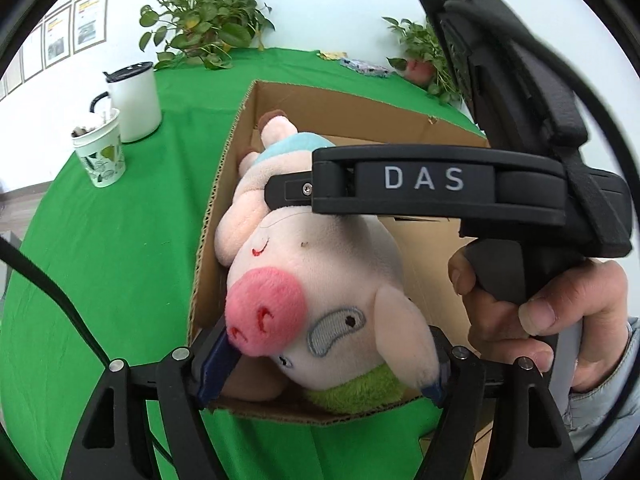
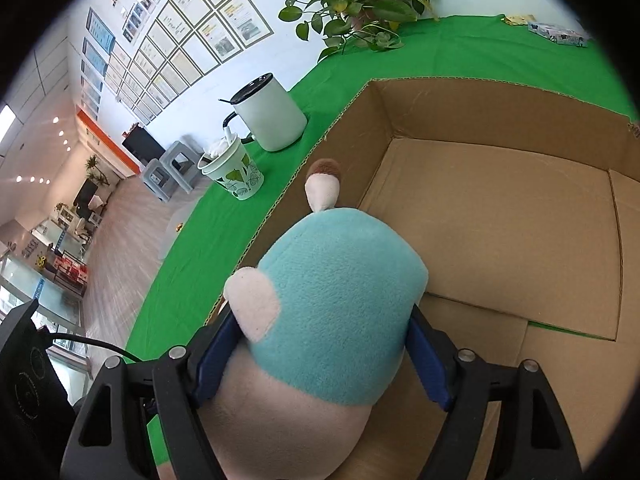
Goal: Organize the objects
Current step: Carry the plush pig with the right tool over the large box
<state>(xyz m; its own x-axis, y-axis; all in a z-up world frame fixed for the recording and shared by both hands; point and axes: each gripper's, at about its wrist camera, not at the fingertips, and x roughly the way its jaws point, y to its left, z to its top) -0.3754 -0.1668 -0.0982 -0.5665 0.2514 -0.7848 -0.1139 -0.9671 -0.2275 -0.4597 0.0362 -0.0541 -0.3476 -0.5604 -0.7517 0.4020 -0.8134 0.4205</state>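
Left gripper [image 1: 324,364] clamped across the head of the plush pig [image 1: 320,280], one blue pad against the pink snout, the other tucked behind an ear, so jaws wide yet pressing on the toy. Right gripper [image 2: 316,356] likewise closed on the same pig [image 2: 336,300], blue pads squeezing either side of the teal-clad body, jaws held far apart by its bulk. Seen from the left wrist, right gripper [image 1: 276,192] crossing above the toy's middle, a hand [image 1: 532,312] wrapped round its handle at right. Pig lying lengthwise inside the cardboard box [image 2: 500,220], pressed close along the left wall, one brown-tipped foot poking up near the far corner by the rim. Most of the box floor bare and open to the right of the toy, flaps flat at the bottom. Corrugated left rim just beside the left gripper's snout-side finger, little slack there. Beyond that wall, green cloth table [image 1: 120,260] wide and free up to a leaf-print paper cup [image 1: 102,152] and a white lidded mug [image 1: 134,100], both well apart from the box. Two potted plants [image 1: 204,24] at the far edge.
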